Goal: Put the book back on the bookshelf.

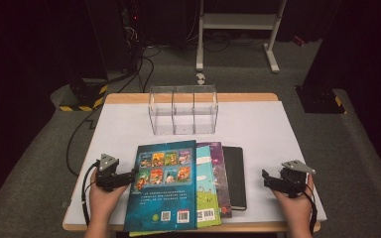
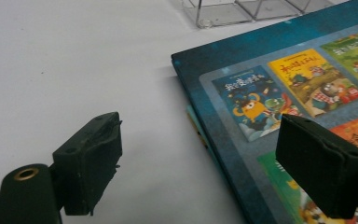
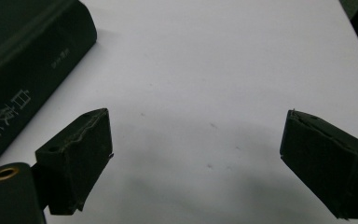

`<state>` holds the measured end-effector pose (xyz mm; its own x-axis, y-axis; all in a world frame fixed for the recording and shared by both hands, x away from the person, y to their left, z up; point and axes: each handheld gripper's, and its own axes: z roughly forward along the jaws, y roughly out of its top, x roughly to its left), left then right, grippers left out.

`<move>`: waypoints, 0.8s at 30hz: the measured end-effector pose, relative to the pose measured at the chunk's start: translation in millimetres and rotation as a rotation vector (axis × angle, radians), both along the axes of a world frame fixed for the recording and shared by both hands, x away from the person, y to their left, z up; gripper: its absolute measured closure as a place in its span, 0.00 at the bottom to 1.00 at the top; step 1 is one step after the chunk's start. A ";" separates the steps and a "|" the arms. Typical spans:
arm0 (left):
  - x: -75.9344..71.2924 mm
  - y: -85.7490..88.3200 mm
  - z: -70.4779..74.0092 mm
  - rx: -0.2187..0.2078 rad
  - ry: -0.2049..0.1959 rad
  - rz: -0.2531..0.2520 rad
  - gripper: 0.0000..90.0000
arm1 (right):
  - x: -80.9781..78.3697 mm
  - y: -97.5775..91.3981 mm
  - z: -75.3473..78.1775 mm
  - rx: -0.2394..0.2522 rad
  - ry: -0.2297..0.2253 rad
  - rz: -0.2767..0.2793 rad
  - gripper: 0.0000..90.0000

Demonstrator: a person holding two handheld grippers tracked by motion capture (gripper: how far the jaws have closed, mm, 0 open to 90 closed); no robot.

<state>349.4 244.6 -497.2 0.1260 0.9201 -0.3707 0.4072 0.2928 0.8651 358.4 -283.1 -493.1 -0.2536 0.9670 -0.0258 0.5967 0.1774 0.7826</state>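
A stack of books lies at the table's front middle: a dark blue picture book [image 1: 166,186] on top, a light green one [image 1: 207,186] and a purple one [image 1: 219,171] under it, and a black book [image 1: 235,176] at the right. My left gripper [image 1: 129,177] is open at the blue book's left edge [image 2: 205,121]; one jaw hangs over the cover, the other over bare table. My right gripper [image 1: 268,179] is open over the white table, right of the black book [image 3: 23,70]. Nothing is between its jaws.
A clear plastic organizer [image 1: 183,109] with three compartments stands at the back middle of the white table [image 1: 268,124], and its corner [image 2: 223,11] shows in the left gripper view. A metal stand [image 1: 238,29] and cables are on the floor behind.
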 end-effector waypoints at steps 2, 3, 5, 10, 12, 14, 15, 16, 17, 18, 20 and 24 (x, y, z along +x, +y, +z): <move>-1.1 0.0 1.2 0.003 -0.005 0.003 0.17 | -1.8 0.3 2.2 -0.007 -0.013 0.003 0.10; -3.6 0.2 3.8 -0.001 -0.018 -0.002 0.17 | -2.9 0.8 3.6 0.002 -0.015 0.005 0.10; -5.7 -1.1 5.2 -0.007 -0.023 -0.008 0.17 | -3.6 1.7 4.8 0.013 -0.016 0.016 0.10; -6.6 -0.4 6.6 -0.018 -0.013 -0.017 0.17 | -3.5 8.3 7.6 0.002 -0.028 0.029 0.10; -6.3 -0.9 6.8 -0.021 0.004 -0.017 0.18 | -4.2 9.6 8.4 0.004 -0.032 0.031 0.10; -6.4 -0.9 7.2 -0.017 -0.002 -0.015 0.18 | -4.6 10.0 8.6 0.012 -0.036 0.045 0.10; -6.2 -0.8 7.4 -0.018 -0.006 -0.014 0.18 | -4.7 10.1 8.7 0.013 -0.037 0.046 0.10; -6.2 -0.8 7.4 -0.016 -0.006 -0.015 0.18 | -4.6 9.9 8.9 0.016 -0.038 0.045 0.10; -6.3 -0.8 7.2 -0.015 -0.007 -0.014 0.18 | -4.4 9.6 9.0 0.020 -0.040 0.047 0.10; -6.4 -0.8 7.0 -0.022 -0.010 -0.014 0.18 | -4.2 9.3 9.1 0.023 -0.039 0.048 0.10; -7.4 0.1 6.7 -0.020 -0.005 -0.015 0.18 | -3.9 9.1 9.2 0.027 -0.039 0.046 0.10; -8.3 0.4 5.7 -0.017 -0.001 -0.008 0.18 | -4.1 10.3 10.0 0.034 -0.048 0.053 0.10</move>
